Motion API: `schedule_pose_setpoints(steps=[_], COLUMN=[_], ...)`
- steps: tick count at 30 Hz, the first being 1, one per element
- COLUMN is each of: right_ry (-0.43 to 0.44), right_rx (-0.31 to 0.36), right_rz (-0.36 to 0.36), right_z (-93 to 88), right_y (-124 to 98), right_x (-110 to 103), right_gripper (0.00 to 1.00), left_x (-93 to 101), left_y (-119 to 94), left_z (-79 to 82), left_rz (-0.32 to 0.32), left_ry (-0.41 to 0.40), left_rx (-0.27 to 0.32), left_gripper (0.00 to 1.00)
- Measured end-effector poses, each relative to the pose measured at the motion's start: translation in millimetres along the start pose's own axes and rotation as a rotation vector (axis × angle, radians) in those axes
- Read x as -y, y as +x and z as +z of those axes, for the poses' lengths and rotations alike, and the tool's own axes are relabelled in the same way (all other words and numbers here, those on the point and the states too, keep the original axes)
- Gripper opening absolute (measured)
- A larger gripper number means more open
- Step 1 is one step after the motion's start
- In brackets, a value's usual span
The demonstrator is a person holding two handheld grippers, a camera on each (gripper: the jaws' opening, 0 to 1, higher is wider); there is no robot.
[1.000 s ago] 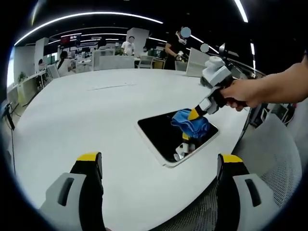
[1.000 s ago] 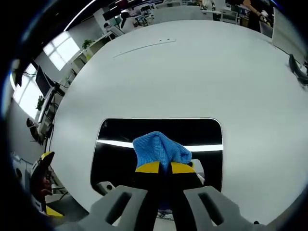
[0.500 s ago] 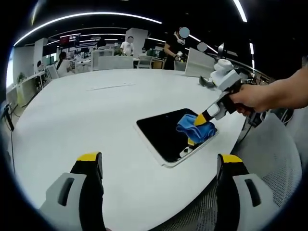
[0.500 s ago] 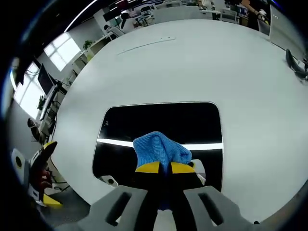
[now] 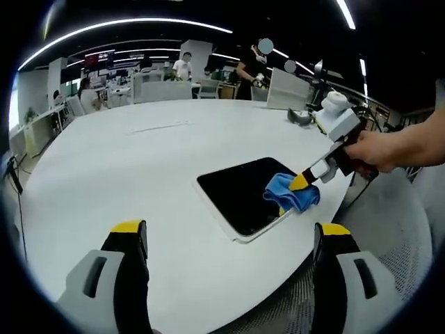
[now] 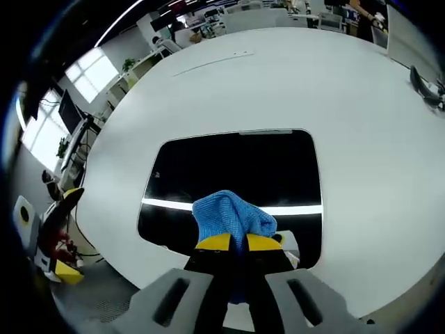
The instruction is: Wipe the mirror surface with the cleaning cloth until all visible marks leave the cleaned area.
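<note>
Bright ceiling strip lights [image 5: 125, 24], glare on mirror [image 6: 236, 184] (fisheye-warped edges)

**No readable text**

No words, numbers, labels or brand marks can be read in either view. A lit screen [image 5: 101, 57] hangs far back in the office, but whatever it displays is too small and blurred to make out.

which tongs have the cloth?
The right tongs, shut on the crumpled blue cleaning cloth at the rectangular dark mirror's near edge. The left tongs stand wide open, empty, above the white table.
</note>
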State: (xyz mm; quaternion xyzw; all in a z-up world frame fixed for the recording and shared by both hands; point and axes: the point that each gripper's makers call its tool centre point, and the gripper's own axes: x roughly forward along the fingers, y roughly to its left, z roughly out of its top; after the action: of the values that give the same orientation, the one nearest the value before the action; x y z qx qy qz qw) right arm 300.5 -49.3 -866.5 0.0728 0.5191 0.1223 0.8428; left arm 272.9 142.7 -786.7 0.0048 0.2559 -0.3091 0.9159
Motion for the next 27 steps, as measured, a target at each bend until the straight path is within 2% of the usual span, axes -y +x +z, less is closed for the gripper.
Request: schedule_pose_setpoints(steps=[8,10,13,17,21,27], right_ry=[-0.004,-0.012,-0.006,-0.032,-0.028,-0.019], right_rx=[-0.017,-0.013,-0.015,-0.007,-0.001,0.000], right_rz=[0.011,0.012,0.018,0.013,0.015,0.023], right_z=[-7.1,-7.6,-6.5,-7.0,-6.9,-6.4], right_y=[-4,-4,-3,-3,-4,-4], right_x=[-1,-1,0,-1,-1,-1], right_gripper=[0.00,0.00,0.00,0.00,0.00,0.00], left_x=[0.8,1.5,-2.7,-3.0,-1.8,-2.0], left_y=[11,11,10,9,9,9], left_z=[1.6,-5.6,-10.1,-5.6,-7.0,-7.4], left_rz=[0.013,0.017,0.025,0.029,0.020,0.022], left_ry=[0.008,0.051,0.047,0.035,0.021,0.042], left_rx=[0.000,-0.027,-0.039,-0.014,-0.018,-0.020], left_gripper=[0.99,0.98,0.95,0.98,0.99,0.99])
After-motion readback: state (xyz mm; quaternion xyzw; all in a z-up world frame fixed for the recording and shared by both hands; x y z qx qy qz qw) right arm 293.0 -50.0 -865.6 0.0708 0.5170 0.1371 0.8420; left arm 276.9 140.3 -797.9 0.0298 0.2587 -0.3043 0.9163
